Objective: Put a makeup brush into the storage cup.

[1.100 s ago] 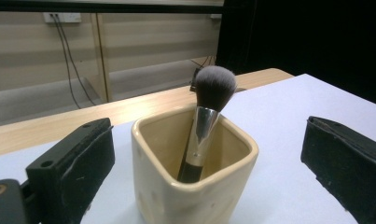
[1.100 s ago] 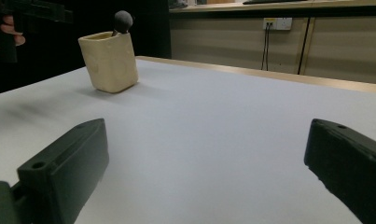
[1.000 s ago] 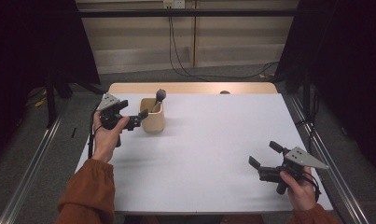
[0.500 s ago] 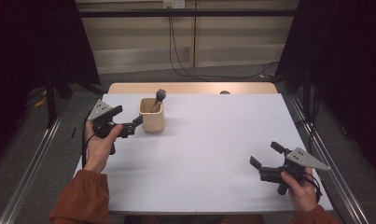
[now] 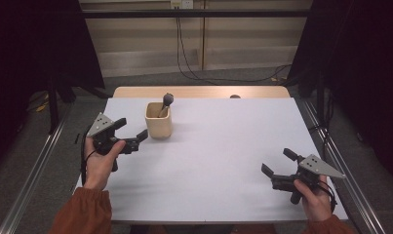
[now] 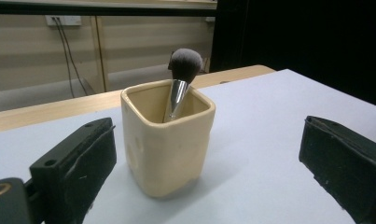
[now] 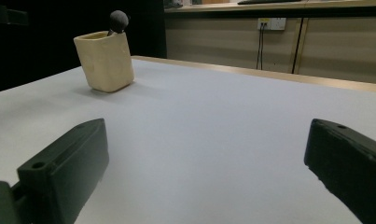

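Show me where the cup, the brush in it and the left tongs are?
cup (image 6: 164, 154), left gripper view, on its front wall.
brush (image 6: 184, 64), left gripper view, on its dark bristle head.
left tongs (image 5: 133, 134), high view, midway between the open tips.

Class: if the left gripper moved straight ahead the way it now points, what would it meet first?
Most likely the cup, centred between the open jaws of the left gripper, with the brush standing inside it.
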Tool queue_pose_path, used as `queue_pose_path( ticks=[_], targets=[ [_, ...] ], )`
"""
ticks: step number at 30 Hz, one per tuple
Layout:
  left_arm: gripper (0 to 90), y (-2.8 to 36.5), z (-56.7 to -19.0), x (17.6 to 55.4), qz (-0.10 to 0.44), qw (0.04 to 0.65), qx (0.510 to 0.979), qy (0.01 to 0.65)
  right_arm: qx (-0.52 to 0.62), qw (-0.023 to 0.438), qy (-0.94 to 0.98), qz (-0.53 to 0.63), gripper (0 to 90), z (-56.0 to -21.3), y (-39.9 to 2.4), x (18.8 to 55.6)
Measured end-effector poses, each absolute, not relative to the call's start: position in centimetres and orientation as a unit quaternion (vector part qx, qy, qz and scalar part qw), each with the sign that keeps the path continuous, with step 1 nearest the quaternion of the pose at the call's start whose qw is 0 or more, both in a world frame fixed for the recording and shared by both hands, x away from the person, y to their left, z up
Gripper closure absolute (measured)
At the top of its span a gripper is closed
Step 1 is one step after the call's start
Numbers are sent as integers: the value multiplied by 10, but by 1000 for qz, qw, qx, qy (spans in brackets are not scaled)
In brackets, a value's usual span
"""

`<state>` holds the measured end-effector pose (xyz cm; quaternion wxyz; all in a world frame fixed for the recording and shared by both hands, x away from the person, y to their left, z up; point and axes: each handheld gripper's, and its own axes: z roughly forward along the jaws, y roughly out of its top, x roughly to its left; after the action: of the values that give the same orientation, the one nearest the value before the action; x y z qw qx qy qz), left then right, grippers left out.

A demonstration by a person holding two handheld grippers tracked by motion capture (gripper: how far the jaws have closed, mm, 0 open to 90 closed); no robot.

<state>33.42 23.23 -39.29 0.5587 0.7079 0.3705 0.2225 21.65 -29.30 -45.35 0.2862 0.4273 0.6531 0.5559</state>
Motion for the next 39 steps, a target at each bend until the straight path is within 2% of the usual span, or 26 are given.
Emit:
queue_pose_path(
  ticks=[11, 24, 39],
  targets=[
    [35, 241, -396, 303, 225, 554, 714, 363, 429, 287, 652, 556, 0, -454, -293, 216],
    [32, 257, -409, 275, 220, 565, 690, 395, 431, 288, 651, 555, 0, -453, -293, 215],
    [39, 267, -422, 253, 222, 553, 702, 389, 430, 292, 650, 554, 0, -452, -294, 211]
  ],
)
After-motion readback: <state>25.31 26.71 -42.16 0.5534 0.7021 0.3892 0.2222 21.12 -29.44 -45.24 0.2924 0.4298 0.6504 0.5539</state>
